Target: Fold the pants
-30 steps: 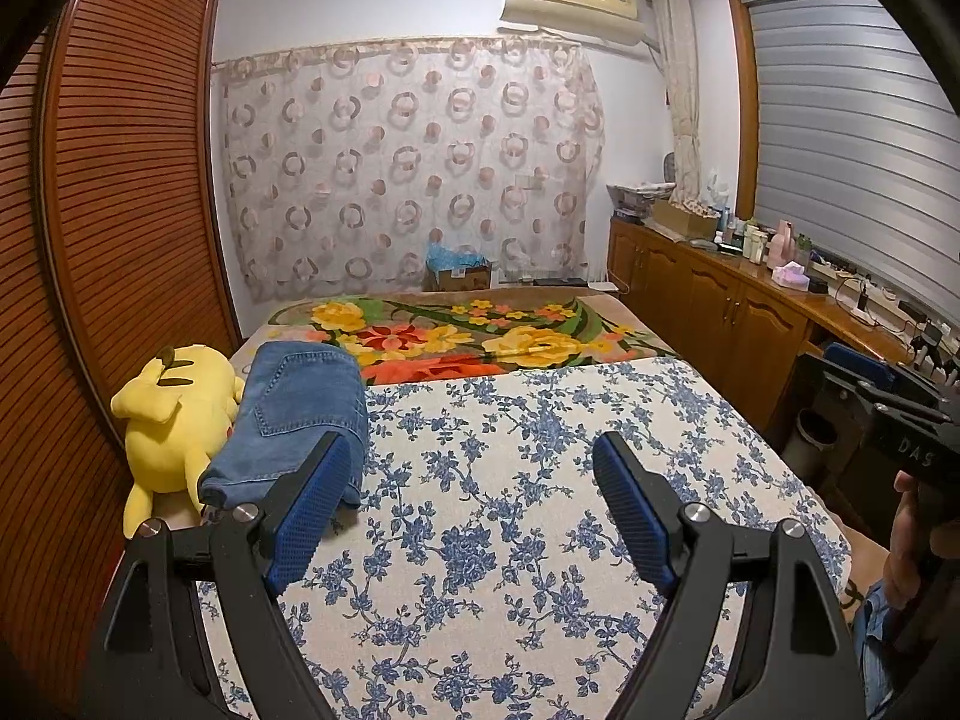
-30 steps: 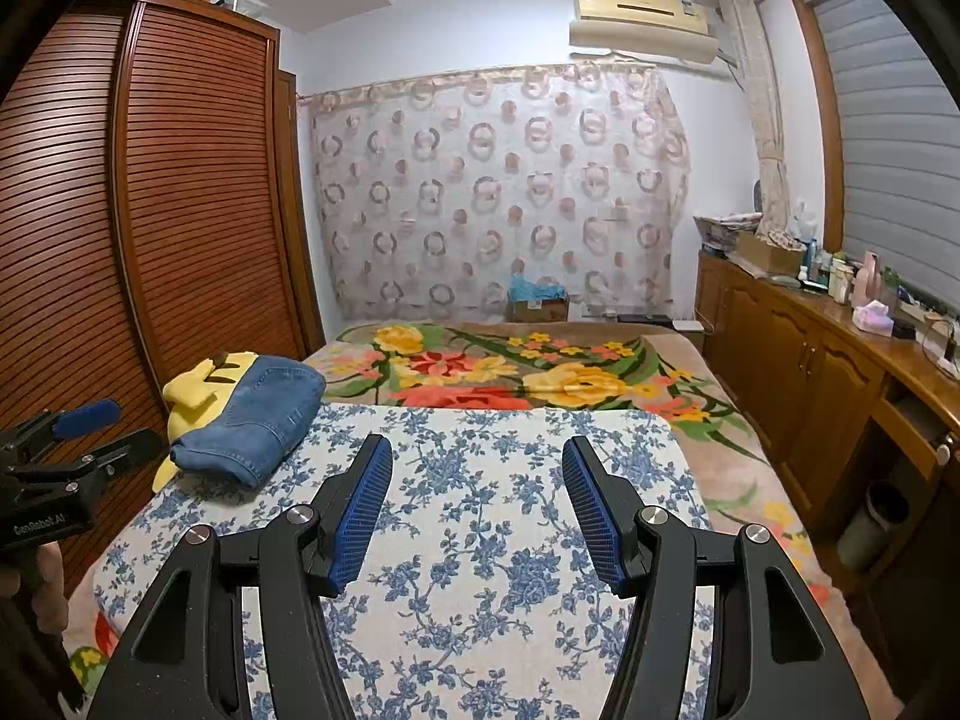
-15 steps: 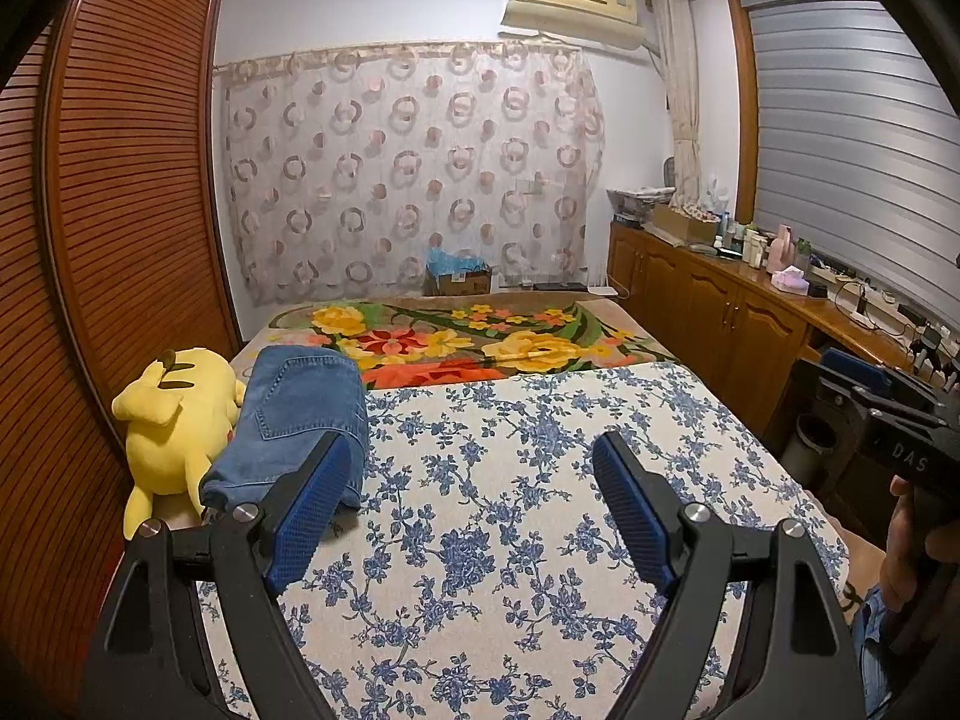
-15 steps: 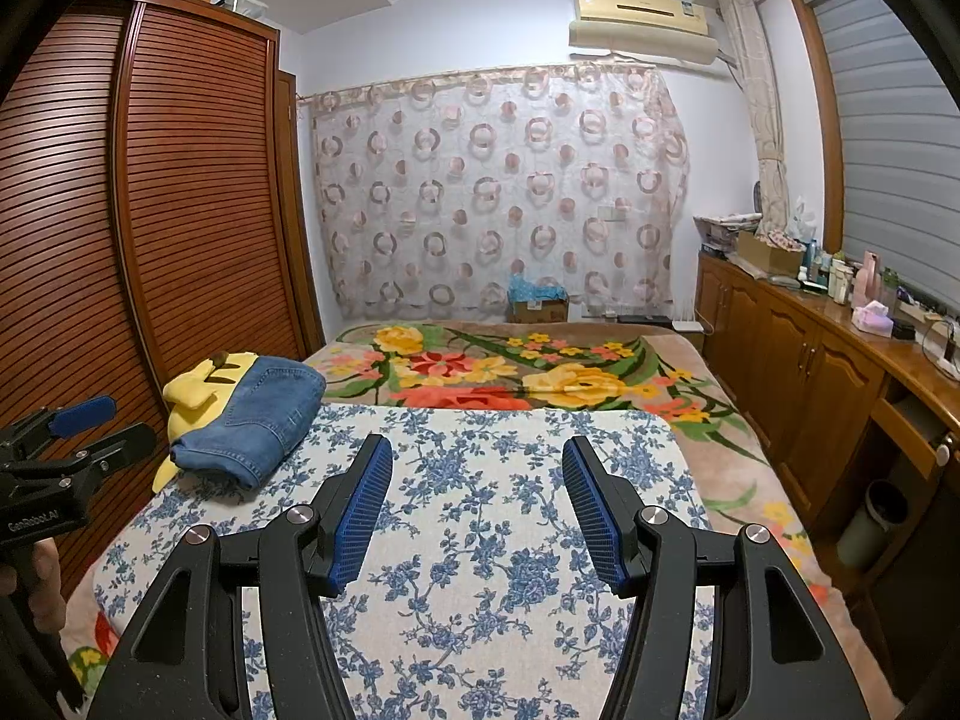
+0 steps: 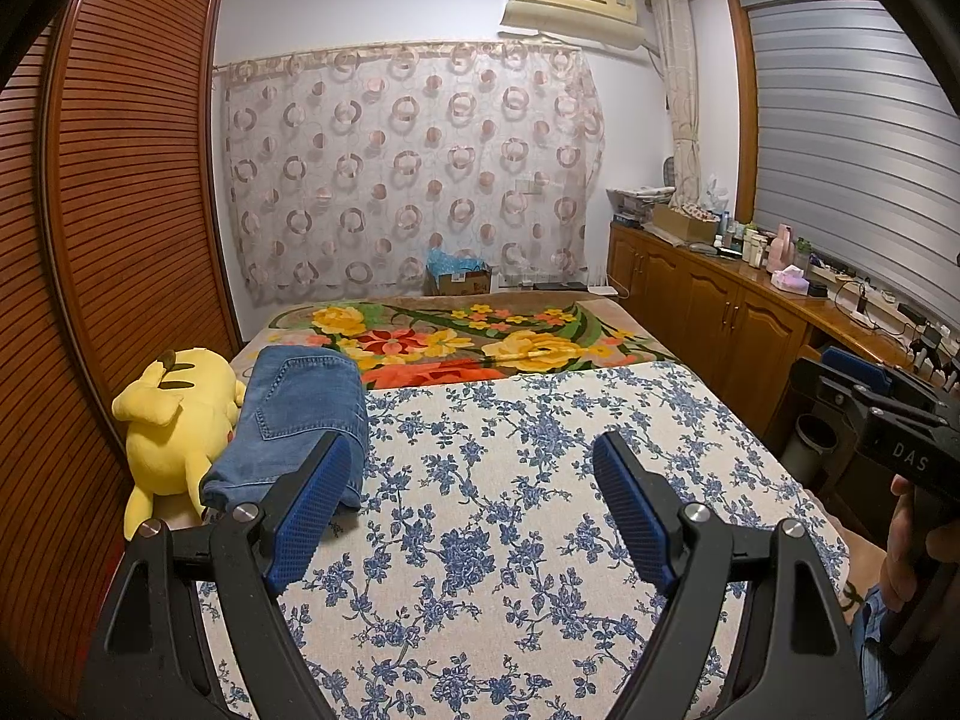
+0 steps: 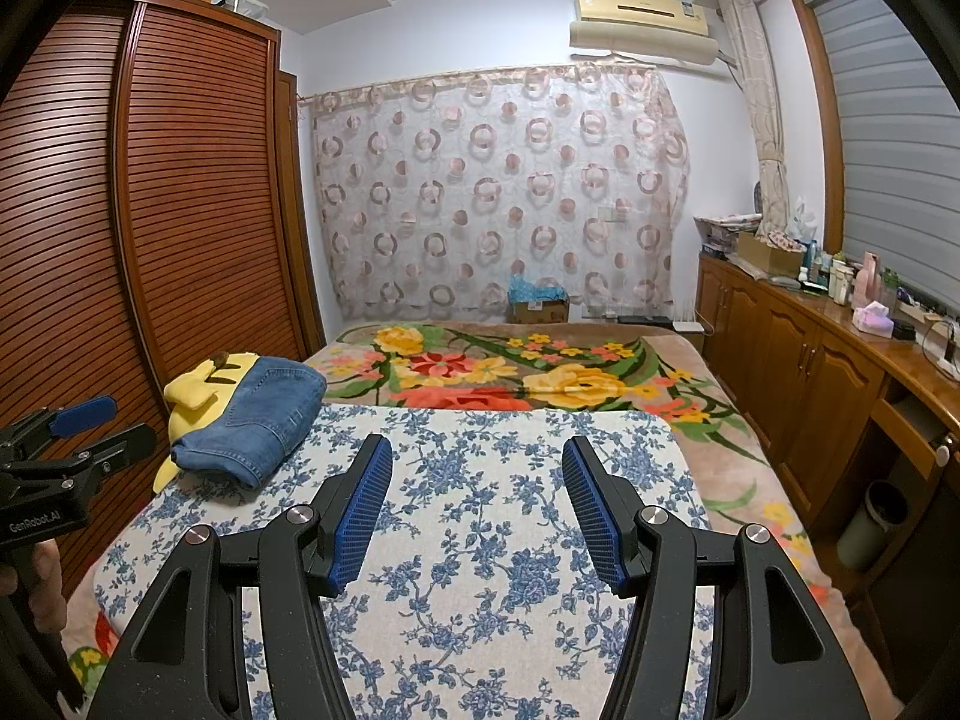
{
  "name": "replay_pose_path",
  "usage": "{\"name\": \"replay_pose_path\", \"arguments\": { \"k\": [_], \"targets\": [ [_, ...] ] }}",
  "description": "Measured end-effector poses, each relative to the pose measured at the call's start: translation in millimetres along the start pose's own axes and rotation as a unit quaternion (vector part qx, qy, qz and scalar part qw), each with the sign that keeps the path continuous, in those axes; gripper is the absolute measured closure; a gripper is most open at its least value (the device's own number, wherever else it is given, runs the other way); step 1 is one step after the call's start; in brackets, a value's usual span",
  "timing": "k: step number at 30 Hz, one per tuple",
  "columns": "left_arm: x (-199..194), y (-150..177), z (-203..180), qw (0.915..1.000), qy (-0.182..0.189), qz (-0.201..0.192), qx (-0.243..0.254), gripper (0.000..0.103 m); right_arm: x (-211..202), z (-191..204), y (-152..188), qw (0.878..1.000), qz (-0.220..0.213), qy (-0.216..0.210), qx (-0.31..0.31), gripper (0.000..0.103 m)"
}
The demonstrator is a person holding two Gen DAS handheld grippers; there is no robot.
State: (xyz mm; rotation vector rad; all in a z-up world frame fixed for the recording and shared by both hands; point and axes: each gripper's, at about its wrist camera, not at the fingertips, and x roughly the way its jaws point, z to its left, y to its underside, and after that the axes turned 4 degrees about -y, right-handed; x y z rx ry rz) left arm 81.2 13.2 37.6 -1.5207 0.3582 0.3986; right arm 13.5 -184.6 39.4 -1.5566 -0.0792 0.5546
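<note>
Denim pants lie folded beside the plush, set aside as finished; both hand-held grippers, left and right, hover released above the bed.

The yellow plush toy is mostly hidden behind the folded blue denim pants in the right wrist view; only its ear and a lower edge show. In the left wrist view the near end of the pants is covered by the left gripper's blue ribbed finger. The black right gripper is cut off by the frame edge there, so its jaw gap cannot be judged from that view. The small bottles on the wooden sideboard are too small to identify.
</note>
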Motion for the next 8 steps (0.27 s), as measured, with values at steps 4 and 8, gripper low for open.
{"name": "replay_pose_path", "arguments": {
  "k": [4,8],
  "targets": [
    [0.1,0.1,0.2,1.0000,0.000,0.000,0.000,0.020,-0.3,0.0,-0.2,1.000,-0.001,0.000,-0.001,0.042],
    [-0.1,0.3,0.5,1.0000,0.000,0.000,0.000,0.020,-0.7,-0.6,-0.3,1.000,-0.001,0.000,-0.001,0.042]
  ]
}}
